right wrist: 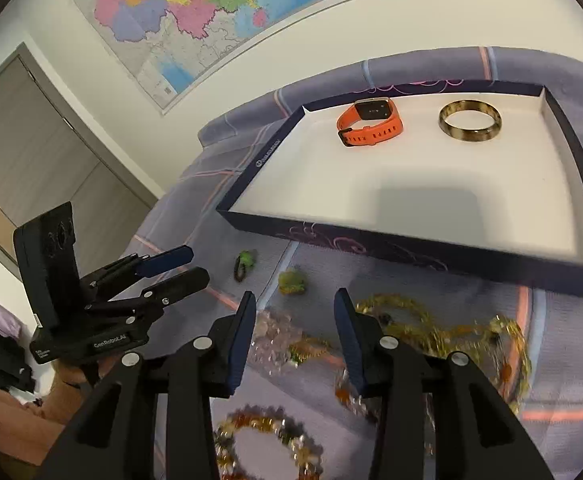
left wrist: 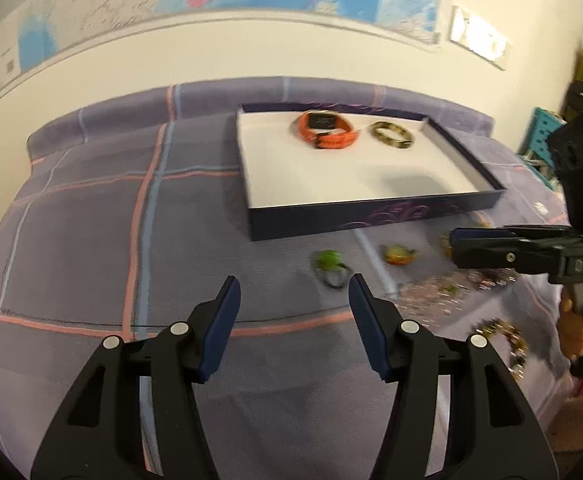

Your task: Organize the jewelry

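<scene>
Tilting down over scattered jewelry (right wrist: 431, 328), both grippers, left (left wrist: 293, 316) and right (right wrist: 294, 332), have empty parted jaws.

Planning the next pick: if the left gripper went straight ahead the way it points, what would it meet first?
Probably the green ring lying on the bedspread before the box; depth is unclear. The left gripper is open, empty.

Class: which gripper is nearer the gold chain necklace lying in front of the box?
Right. The right gripper hovers directly over the gold chain necklace, jaws apart. The left gripper sits off to its left, beyond the green ring.
</scene>
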